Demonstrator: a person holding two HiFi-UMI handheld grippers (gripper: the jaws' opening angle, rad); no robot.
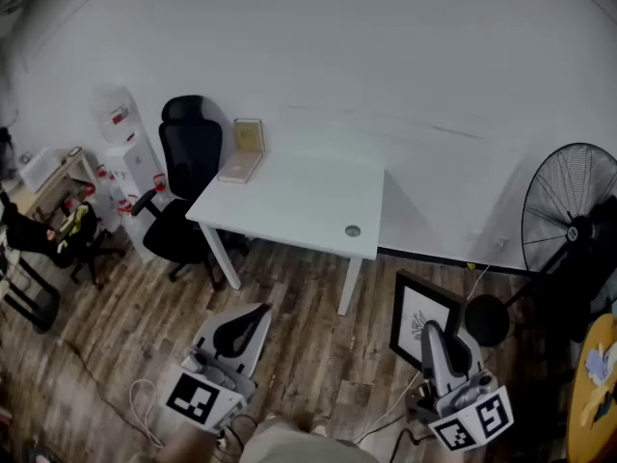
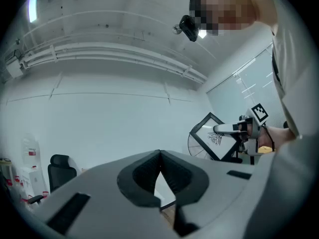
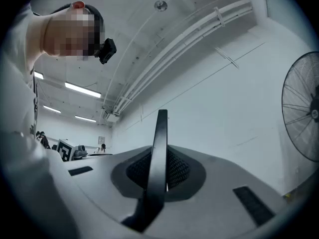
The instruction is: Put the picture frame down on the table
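The black picture frame (image 1: 420, 309), with a white print inside, hangs above the wooden floor to the right of the white table (image 1: 299, 201). My right gripper (image 1: 431, 336) is shut on its lower edge. In the right gripper view the frame's thin black edge (image 3: 160, 148) stands upright between the jaws. The left gripper view shows the frame (image 2: 212, 136) tilted in the air, with the right gripper (image 2: 225, 129) clamped on it. My left gripper (image 1: 253, 314) hovers low in front of the table, its tips (image 2: 159, 156) meeting with nothing between them.
A flat book (image 1: 241, 165) and a small upright box (image 1: 249, 135) sit on the table's far left corner. A black office chair (image 1: 183, 186) stands left of the table. A standing fan (image 1: 574, 220) is at the right. Cables (image 1: 145, 403) lie on the floor.
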